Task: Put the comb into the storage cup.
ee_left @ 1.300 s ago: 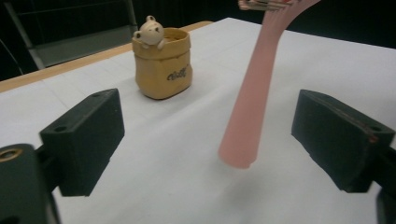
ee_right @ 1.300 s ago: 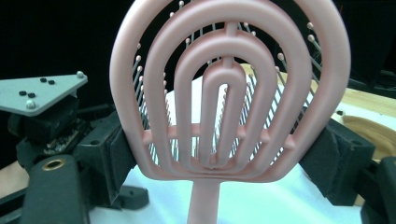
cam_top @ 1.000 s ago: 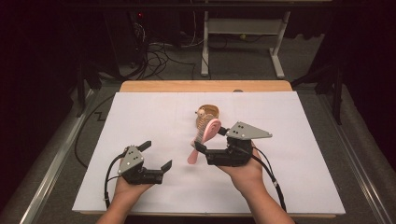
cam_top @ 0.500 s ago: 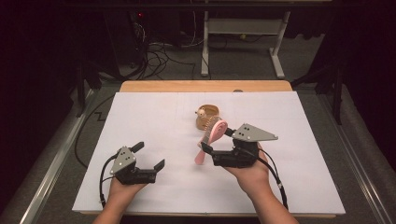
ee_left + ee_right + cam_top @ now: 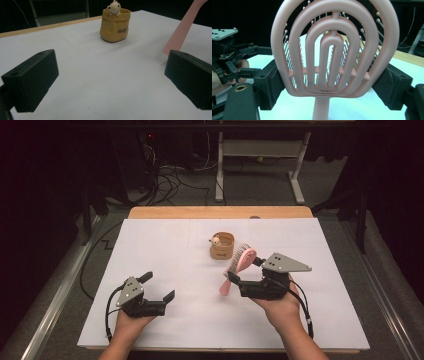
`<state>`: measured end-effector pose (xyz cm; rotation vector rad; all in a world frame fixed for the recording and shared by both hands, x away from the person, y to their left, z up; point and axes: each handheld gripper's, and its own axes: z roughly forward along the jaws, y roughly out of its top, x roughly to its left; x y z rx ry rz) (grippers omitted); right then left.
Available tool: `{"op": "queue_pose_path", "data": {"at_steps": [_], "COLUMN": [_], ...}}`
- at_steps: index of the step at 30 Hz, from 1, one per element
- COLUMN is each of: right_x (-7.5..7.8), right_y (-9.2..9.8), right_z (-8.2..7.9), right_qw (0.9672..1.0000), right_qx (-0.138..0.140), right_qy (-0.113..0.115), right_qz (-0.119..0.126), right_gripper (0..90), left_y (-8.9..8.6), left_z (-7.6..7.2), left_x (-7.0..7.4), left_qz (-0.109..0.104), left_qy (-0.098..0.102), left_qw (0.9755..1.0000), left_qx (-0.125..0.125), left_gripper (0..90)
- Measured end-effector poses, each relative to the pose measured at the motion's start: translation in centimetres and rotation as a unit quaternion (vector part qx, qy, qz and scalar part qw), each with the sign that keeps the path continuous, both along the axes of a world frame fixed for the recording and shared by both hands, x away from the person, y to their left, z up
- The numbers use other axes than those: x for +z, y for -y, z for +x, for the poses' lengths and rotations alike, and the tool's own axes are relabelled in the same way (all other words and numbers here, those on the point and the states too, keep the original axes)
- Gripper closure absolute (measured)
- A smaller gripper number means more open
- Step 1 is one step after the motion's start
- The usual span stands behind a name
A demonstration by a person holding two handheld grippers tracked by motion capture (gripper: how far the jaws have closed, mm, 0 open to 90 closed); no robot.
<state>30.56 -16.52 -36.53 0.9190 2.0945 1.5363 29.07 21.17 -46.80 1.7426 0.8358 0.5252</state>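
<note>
Right gripper view: right gripper (image 5: 332, 82) clamps looped pink plastic hairbrush (image 5: 334, 47); left gripper (image 5: 155, 287) gapes empty.

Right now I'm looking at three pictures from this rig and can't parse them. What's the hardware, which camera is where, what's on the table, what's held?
There is no robot arm: a person holds a hand-operated two-jaw gripper in each hand.

The high view looks down from above the person's side of the white table. Each of the other two views comes from a camera riding on one gripper, looking out along its black jaws.

On the table stands a small tan pot with a little animal figure at its rim.

The right gripper is shut on a pink hairbrush, its jaws squeezing the sides of the brush head; the handle hangs down toward the table. In the right gripper view the ringed back of the hairbrush head faces the camera.

The left gripper is open and holds nothing; its view looks across the table toward the pot.
</note>
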Motion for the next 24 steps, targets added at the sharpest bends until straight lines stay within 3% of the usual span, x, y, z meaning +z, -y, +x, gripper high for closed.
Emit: {"op": "queue_pose_path", "data": {"at_steps": [24], "right_x": [0.0], "right_y": [4.0], "right_z": [0.0], "right_qw": [0.999], "right_qx": [-0.044], "right_qy": [0.008], "right_qz": [-0.002], "right_gripper": [20.4], "left_y": [0.2], "left_z": [-0.2], "left_x": [0.1], "left_qz": [-0.002], "left_qy": [0.002], "left_qw": [1.0], "left_qx": [-0.002], "left_gripper": [0.0]}}
